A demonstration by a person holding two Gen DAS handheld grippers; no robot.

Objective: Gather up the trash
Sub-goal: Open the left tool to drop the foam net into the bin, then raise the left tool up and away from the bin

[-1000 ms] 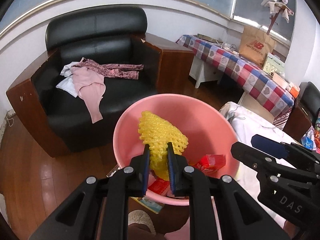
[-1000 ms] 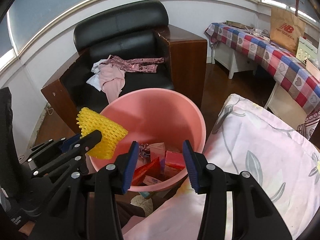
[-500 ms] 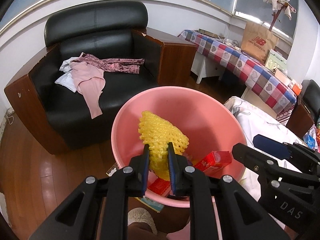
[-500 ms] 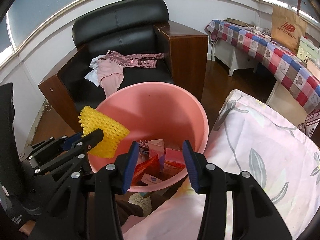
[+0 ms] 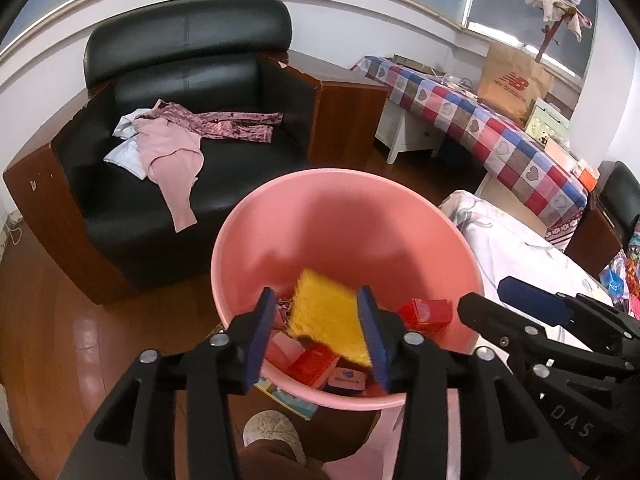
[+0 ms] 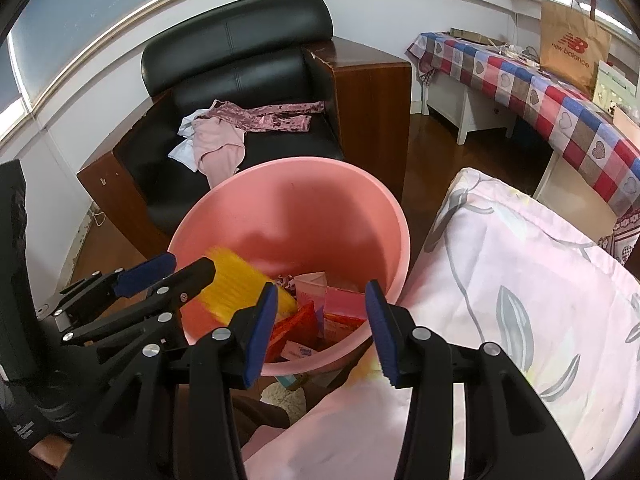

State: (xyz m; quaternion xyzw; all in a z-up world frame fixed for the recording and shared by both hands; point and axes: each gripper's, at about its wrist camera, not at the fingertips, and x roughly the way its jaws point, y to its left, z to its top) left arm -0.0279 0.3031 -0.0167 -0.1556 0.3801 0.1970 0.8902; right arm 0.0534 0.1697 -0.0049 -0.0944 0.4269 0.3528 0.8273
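Observation:
A pink basin (image 5: pixel 344 174) stands just ahead of both grippers, with red and pink cartons (image 5: pixel 428 312) in its bottom. My left gripper (image 5: pixel 316 332) hangs over its near rim and its jaws are opening. A yellow foam net (image 5: pixel 326 320) shows blurred between the spread pads, loose and dropping into the basin. The right wrist view shows the same net (image 6: pixel 236 286) just off the left gripper (image 6: pixel 192 264), inside the basin (image 6: pixel 288 164). My right gripper (image 6: pixel 320 332) is open over the near rim, with nothing between its fingers; the left wrist view shows it (image 5: pixel 484 296) alongside.
A black armchair (image 5: pixel 224 80) with pink clothes (image 5: pixel 172 152) stands behind the basin. Floral bedding (image 6: pixel 520 280) lies at the right. A checked table (image 5: pixel 480 120) carries a paper bag (image 5: pixel 512 84). A slipper (image 5: pixel 272 430) and a booklet lie on the wooden floor.
The left jaws have spread wide and let go of the yellow net, which has dropped from above the rim down into the basin. The right gripper has not moved.

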